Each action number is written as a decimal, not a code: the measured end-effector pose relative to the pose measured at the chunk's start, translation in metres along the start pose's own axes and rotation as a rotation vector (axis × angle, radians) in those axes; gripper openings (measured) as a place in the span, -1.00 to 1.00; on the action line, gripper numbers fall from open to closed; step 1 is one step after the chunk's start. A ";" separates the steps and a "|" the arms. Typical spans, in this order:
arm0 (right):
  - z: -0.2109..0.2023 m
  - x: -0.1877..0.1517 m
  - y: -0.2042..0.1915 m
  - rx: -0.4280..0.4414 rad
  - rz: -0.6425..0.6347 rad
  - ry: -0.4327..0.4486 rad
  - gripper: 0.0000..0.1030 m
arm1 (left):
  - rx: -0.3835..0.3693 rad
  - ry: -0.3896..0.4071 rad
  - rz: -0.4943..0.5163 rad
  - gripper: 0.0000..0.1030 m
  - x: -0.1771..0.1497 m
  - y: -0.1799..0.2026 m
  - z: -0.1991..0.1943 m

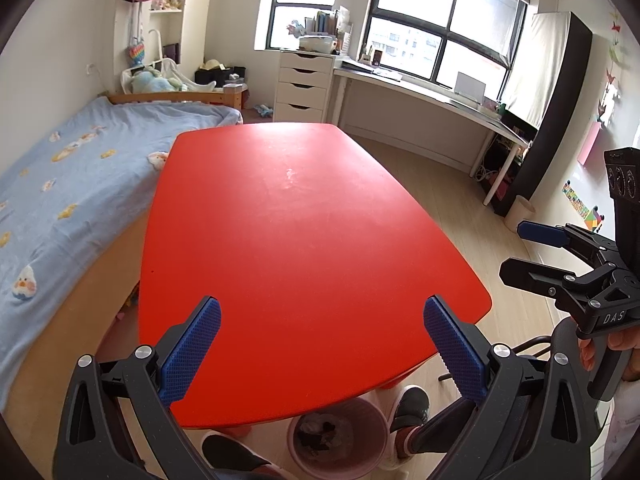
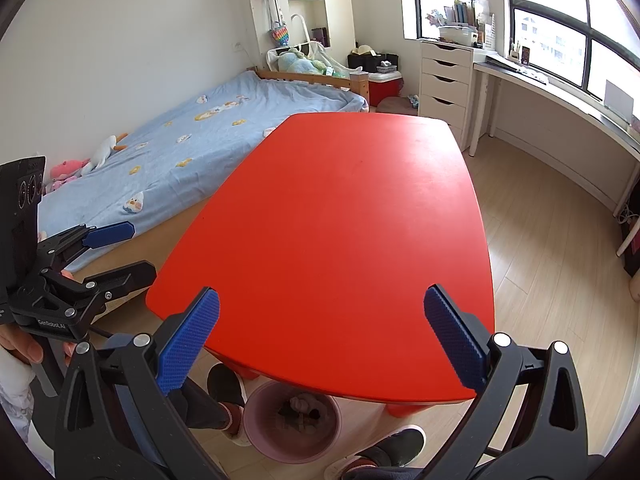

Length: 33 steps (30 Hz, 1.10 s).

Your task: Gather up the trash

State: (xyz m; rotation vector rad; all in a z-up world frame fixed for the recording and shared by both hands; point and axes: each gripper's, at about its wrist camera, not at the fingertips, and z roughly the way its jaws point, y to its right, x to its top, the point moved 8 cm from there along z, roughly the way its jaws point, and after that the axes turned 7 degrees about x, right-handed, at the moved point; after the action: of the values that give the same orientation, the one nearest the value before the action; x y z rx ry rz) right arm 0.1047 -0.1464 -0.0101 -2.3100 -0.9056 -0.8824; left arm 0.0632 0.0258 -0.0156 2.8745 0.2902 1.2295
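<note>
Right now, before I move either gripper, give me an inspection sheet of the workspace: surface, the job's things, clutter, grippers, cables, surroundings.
Surface: red table, bare apart from a pale scuffed patch.
Job's things: pink trash bin on the floor under the near table edge, with scraps in it; no loose trash seen on the table.
Clutter: nothing seen on the table.
Grippers: left gripper open, fingers empty; right gripper open, fingers empty; both above the near edge.
Cables: white cables on the floor under the desk.
Surroundings: bed with blue blanket left of the table, white drawer unit, desk under the windows, person's shoes beside the bin.
</note>
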 end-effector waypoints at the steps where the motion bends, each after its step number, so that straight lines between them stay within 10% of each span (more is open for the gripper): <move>1: 0.000 0.000 0.000 0.000 0.000 0.000 0.95 | 0.001 -0.002 0.000 0.88 0.000 0.000 0.000; 33: 0.006 -0.011 -0.005 0.003 -0.002 -0.007 0.95 | 0.011 -0.018 0.013 0.88 -0.002 0.000 0.002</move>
State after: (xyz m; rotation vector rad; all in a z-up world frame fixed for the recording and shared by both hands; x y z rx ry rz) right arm 0.0976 -0.1435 -0.0211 -2.3118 -0.9116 -0.8740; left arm 0.0636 0.0262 -0.0185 2.8993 0.2792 1.2073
